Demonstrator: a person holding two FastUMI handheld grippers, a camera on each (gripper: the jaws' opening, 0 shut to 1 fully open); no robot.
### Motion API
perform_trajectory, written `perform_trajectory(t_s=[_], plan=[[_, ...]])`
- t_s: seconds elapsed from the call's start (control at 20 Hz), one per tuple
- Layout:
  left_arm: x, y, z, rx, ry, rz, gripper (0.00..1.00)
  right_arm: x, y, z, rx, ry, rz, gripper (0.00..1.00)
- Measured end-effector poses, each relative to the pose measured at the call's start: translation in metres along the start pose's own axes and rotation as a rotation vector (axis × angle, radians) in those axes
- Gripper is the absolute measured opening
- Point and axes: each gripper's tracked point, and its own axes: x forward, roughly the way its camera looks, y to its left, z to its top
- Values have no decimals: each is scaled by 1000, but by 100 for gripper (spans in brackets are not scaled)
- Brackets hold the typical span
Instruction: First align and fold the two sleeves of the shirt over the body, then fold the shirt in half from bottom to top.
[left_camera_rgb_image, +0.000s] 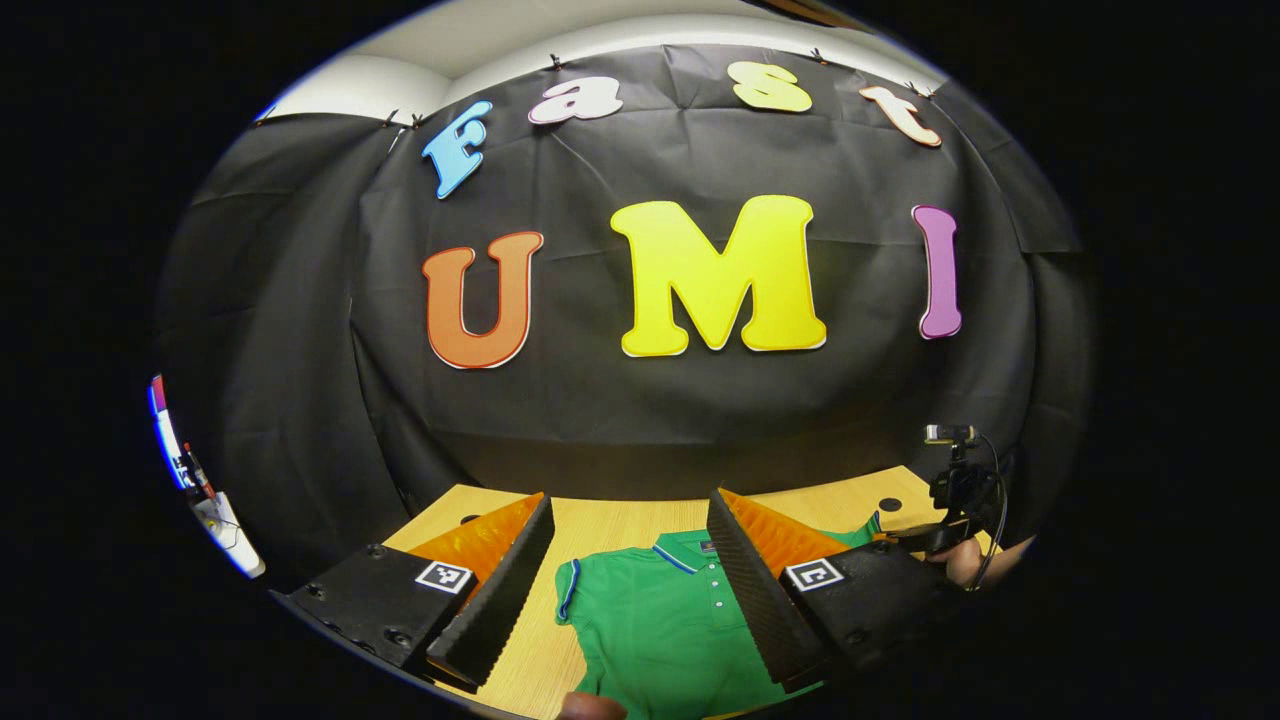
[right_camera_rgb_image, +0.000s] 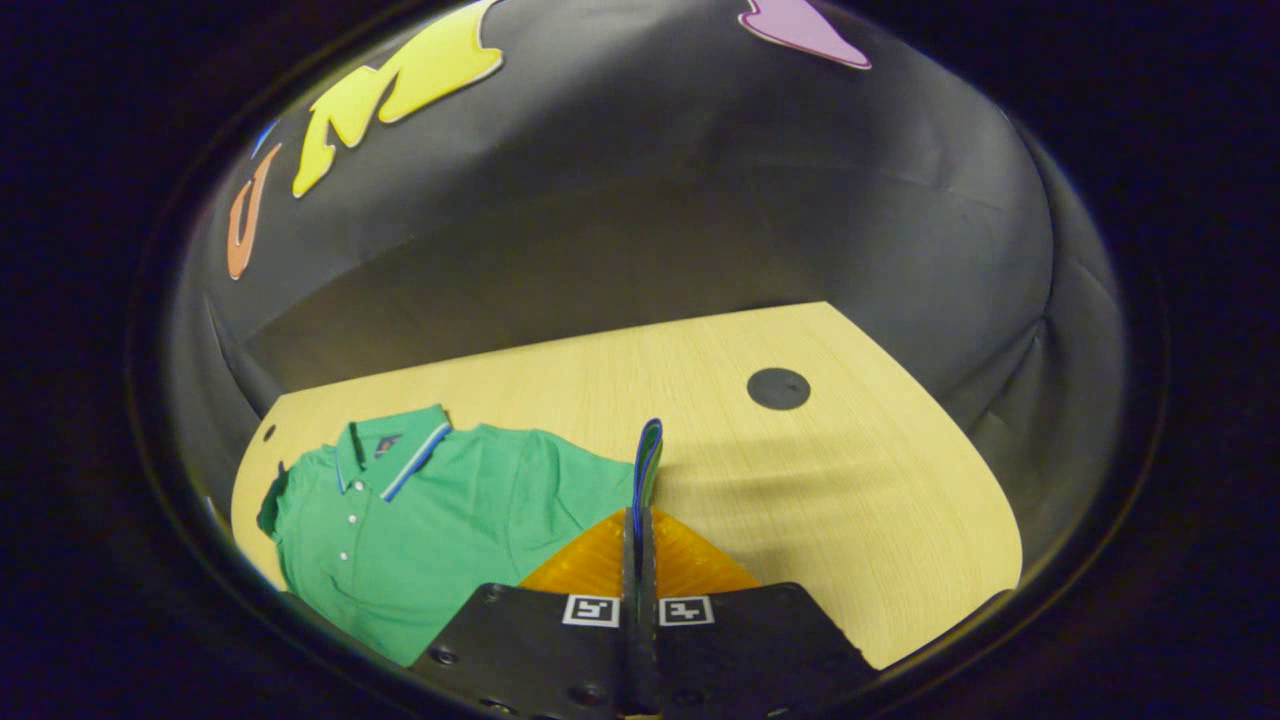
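Note:
A green polo shirt (left_camera_rgb_image: 660, 625) with a blue-and-white trimmed collar lies face up on the wooden table (left_camera_rgb_image: 610, 525). My left gripper (left_camera_rgb_image: 630, 512) hovers open above it, its fingers straddling the collar and chest and touching nothing. In the right gripper view the shirt (right_camera_rgb_image: 440, 520) spreads to the left. My right gripper (right_camera_rgb_image: 638, 518) is shut on the blue-trimmed cuff of one sleeve (right_camera_rgb_image: 649, 458), which stands up from between the fingertips. That right gripper (left_camera_rgb_image: 958, 490) and the hand (left_camera_rgb_image: 968, 560) holding it appear at the far right of the left gripper view.
A black round cap (right_camera_rgb_image: 778, 388) sits in the table (right_camera_rgb_image: 860, 480) to the right of the shirt, and a small hole (right_camera_rgb_image: 268, 432) lies near the far left corner. The black cloth wall closes off the back. Some equipment (left_camera_rgb_image: 205, 495) stands off to the left.

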Motion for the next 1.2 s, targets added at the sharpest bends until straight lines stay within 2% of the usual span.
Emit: perform_trajectory(t_s=[0.3,0.55,0.8,0.9,0.95,1.0,1.15,1.2], plan=[[-8,19,8,-24,-25,26,98,-18,58,28,-58,-23,38,0],[-19,55,8,-59,-33,79,97,-17,126,23,-121,7,77,0],[-32,98,7,-77,-34,152,97,-16,179,5,-106,65,103,0],[-37,110,5,-94,-32,165,97,-20,199,1,-100,78,137,13],[-37,114,3,-100,-29,169,97,-25,207,4,-99,69,157,27],[-37,116,0,-105,-19,165,98,-28,210,5,-118,55,159,29],[-36,116,-10,-129,9,125,98,-45,211,15,-179,2,146,98],[-33,116,-11,-131,8,110,98,-57,211,21,-183,-19,139,99]])
